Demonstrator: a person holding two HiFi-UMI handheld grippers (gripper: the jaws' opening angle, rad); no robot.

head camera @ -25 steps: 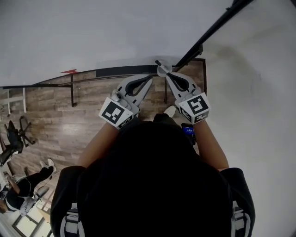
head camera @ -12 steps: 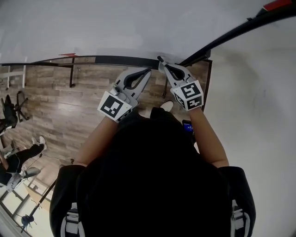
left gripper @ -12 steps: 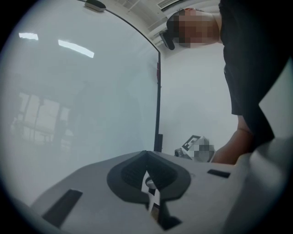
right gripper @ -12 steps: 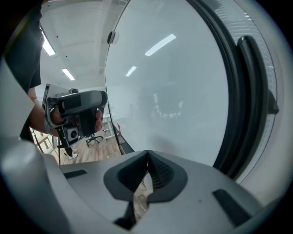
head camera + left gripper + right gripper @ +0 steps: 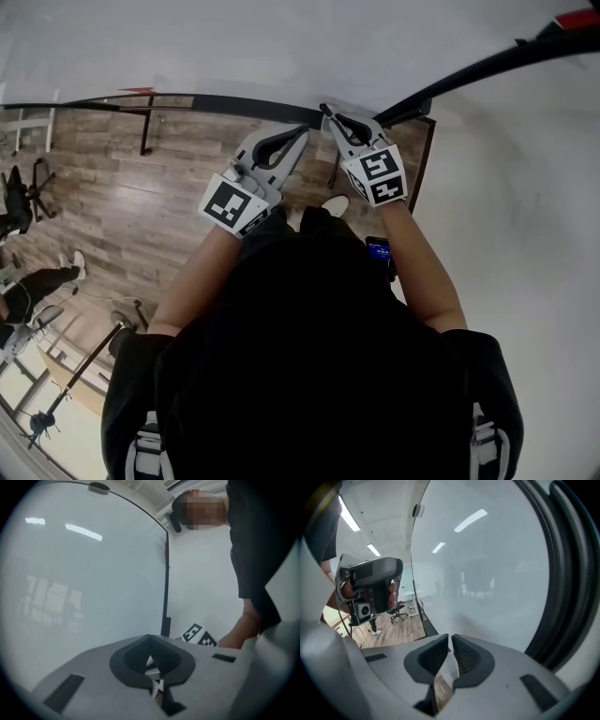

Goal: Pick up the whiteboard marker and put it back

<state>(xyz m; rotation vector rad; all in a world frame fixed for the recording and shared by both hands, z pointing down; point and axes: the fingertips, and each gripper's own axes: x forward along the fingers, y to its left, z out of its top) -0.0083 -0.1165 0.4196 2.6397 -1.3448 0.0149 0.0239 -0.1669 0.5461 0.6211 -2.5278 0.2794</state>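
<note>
My right gripper [image 5: 326, 113] points at the dark tray [image 5: 234, 101] along the lower edge of the whiteboard [image 5: 281, 47]. Its jaws have just been opening. In the right gripper view they [image 5: 450, 637] stand a narrow gap apart with nothing between them. Just left of it, my left gripper [image 5: 302, 134] is shut and empty; its tips [image 5: 150, 641] meet in front of the whiteboard [image 5: 84, 583]. I cannot pick out the whiteboard marker in any view.
The whiteboard's black frame [image 5: 562, 573] runs close on the right of the right gripper. Below the tray lie a wooden floor [image 5: 122, 206] and the stand's legs [image 5: 145, 131]. An office chair [image 5: 19, 192] and a seated person [image 5: 37, 286] are at far left.
The right gripper has come down and closer to the whiteboard's tray. The left gripper has sunk a little beside it and stays shut.
</note>
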